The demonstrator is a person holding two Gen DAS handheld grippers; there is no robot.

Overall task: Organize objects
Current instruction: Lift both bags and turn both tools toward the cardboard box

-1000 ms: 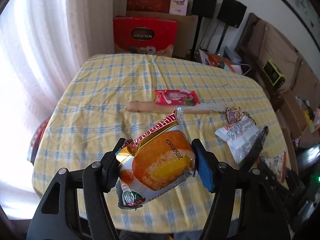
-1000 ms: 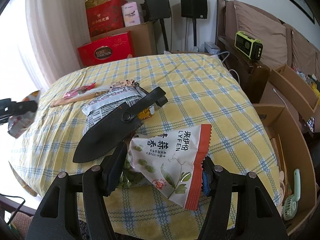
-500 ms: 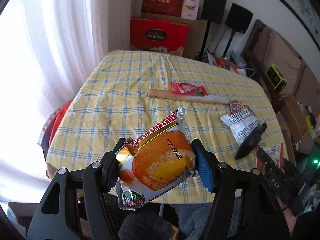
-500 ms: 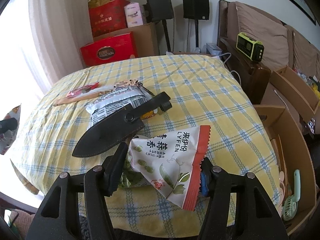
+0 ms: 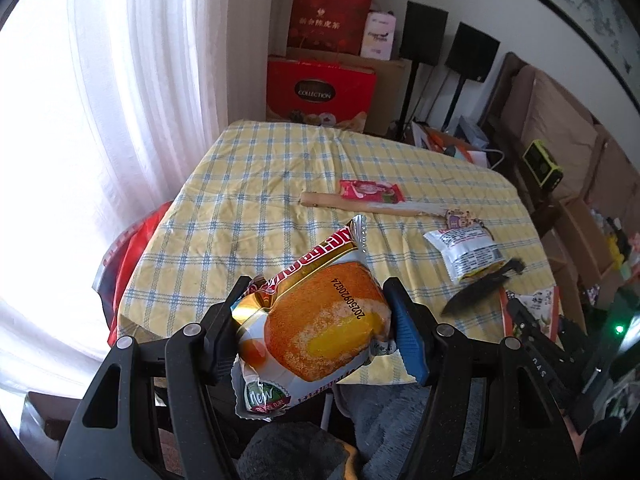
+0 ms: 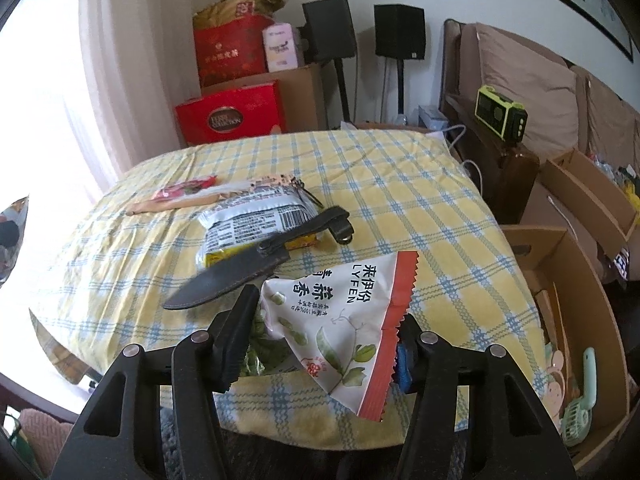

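Left wrist view, Desk: what has changed in the last second?

Photographer: The left tool [image 5: 312, 322] is clenched on the orange cake packet [image 5: 316, 320], which has been carried back off the near edge of the checked worktop [image 5: 256, 208]. The cloth has slid to mid-frame, and the packet now hangs over dark floor at bottom centre

Desk: And the right wrist view?

Photographer: The right tool [image 6: 320, 344] grips the white pea snack bag [image 6: 344, 320] at lower centre, just above the worktop's near edge. It has barely moved. The black sheath [image 6: 240, 272] has turned a little on the silver packet [image 6: 256, 216]

Desk: What does it mean for the tidy-up?

Photographer: Two snacks are lifted clear, probably bound elsewhere. The pink packet [image 5: 370, 191] and wooden stick [image 5: 360, 205] remain, centre frame
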